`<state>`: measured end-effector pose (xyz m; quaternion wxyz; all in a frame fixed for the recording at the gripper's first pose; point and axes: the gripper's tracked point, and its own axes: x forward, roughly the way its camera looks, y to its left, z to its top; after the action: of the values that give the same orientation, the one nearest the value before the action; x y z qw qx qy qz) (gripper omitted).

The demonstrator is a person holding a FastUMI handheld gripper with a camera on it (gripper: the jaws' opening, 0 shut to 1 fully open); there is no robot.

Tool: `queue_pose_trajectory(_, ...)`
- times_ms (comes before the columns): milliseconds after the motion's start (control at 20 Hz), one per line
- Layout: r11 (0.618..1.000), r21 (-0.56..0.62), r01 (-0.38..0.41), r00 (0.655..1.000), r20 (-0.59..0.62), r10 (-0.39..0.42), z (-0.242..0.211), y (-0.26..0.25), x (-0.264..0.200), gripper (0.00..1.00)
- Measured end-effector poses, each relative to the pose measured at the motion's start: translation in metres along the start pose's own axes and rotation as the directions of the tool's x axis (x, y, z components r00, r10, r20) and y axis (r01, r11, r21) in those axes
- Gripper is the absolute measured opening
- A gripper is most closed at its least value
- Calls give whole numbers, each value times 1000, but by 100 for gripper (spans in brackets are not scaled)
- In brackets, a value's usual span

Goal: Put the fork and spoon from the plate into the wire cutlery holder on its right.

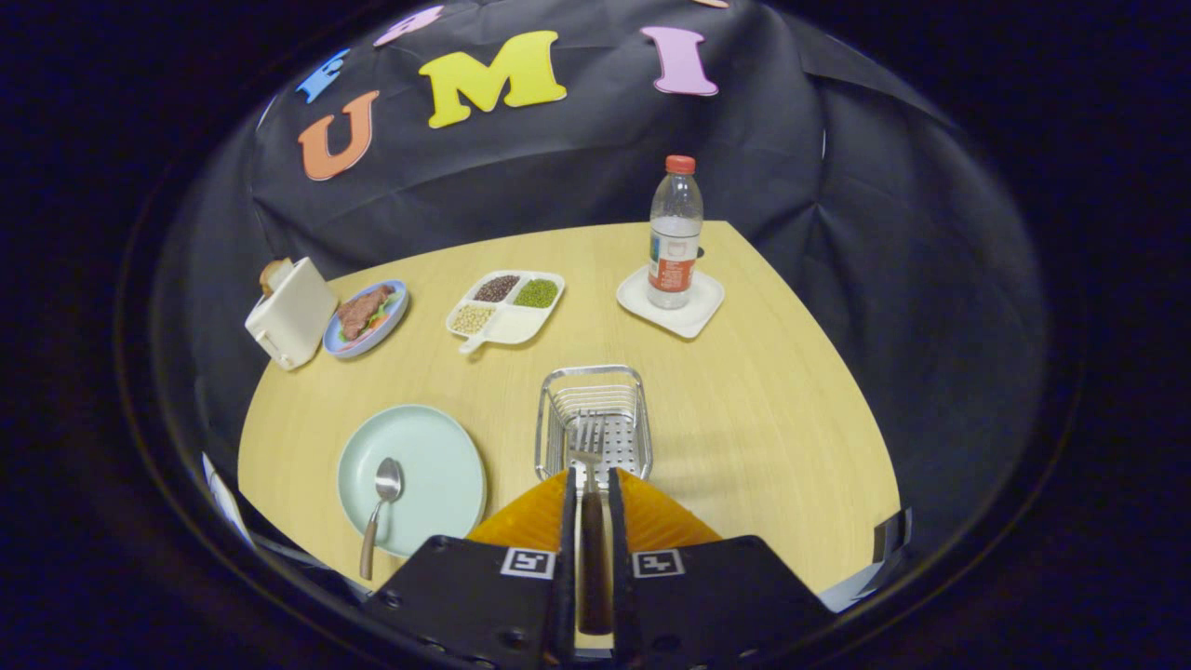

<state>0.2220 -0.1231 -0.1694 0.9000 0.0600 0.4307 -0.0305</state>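
Left to right we've got a round pale green plate (pixel 437 456) w/ the metal spoon with a brownish handle (pixel 380 514) lying on it, then right beside it the silver wire cutlery holder (pixel 593 419). Our gripper (pixel 593 484) is clamped tight on the dark-handled metal fork (pixel 590 521), tines poking over the holder.

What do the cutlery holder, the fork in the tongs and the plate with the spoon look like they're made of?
The cutlery holder looks like shiny metal: thin bright wires, perforated floor. The fork, gripped by its handle in the tongs over the holder, has glinting metal tines and a dark handle, perhaps wood or plastic. The plate is matte pale green, ceramic or melamine. The spoon has a polished metal bowl.
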Motion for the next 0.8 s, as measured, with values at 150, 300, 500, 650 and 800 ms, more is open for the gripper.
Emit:
queue_pose_trajectory(150, 1000, 11, -6, 1000, 8, 6, 1, -2, 1, 50)
queue_pose_trajectory(300, 1000, 18, -12, 1000, 20, 11, 2, -4, 0, 78)
queue_pose_trajectory(500, 1000, 13, -10, 998, 58, 10, 7, -4, -11, 96)
queue_pose_trajectory(650, 1000, 1, -9, 996, 92, 9, 10, 2, -25, 96)
queue_pose_trajectory(800, 1000, -16, -8, 993, 117, 10, 9, 11, -39, 96)
